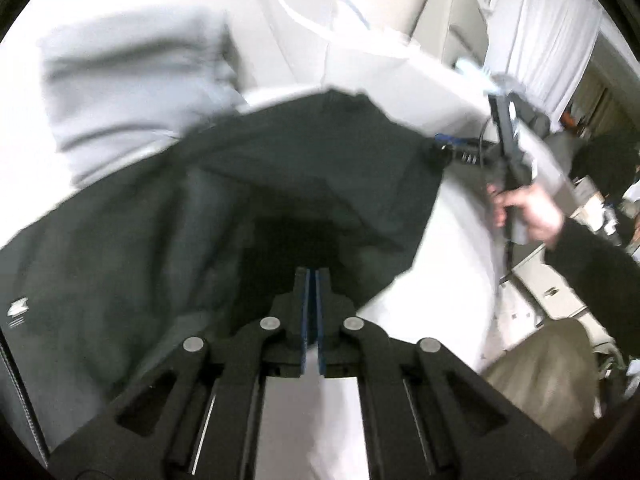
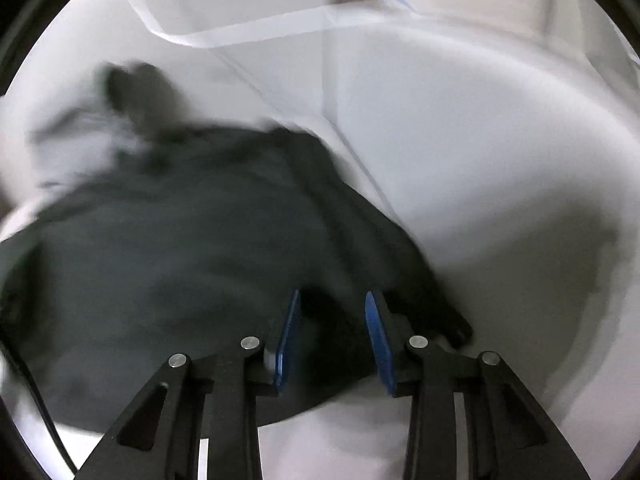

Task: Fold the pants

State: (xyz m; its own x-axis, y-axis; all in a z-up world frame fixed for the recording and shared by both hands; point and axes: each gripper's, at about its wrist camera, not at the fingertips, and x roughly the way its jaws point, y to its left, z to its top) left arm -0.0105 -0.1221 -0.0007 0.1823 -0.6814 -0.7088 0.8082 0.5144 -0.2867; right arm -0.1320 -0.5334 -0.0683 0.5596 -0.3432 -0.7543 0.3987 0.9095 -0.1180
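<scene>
Left wrist view: pants only partly folded

Left wrist view first. A grey cloth [image 1: 132, 80] lies at the far left on the white bed [image 1: 452, 248]. The dark pants [image 1: 240, 184] are spread over the bed, still bumpy. The left claw [image 1: 312, 280] is pinched tight on the near edge of the pants.

Over on the right, a hand [image 1: 528, 208] holds the right claw [image 2: 332, 300]. In its own view, its blue pads [image 2: 290, 336] stand apart. Dark cloth sits between them, but they are not squeezing it.

I think the fold has only begun. The pants still need smoothing and more folds.
</scene>
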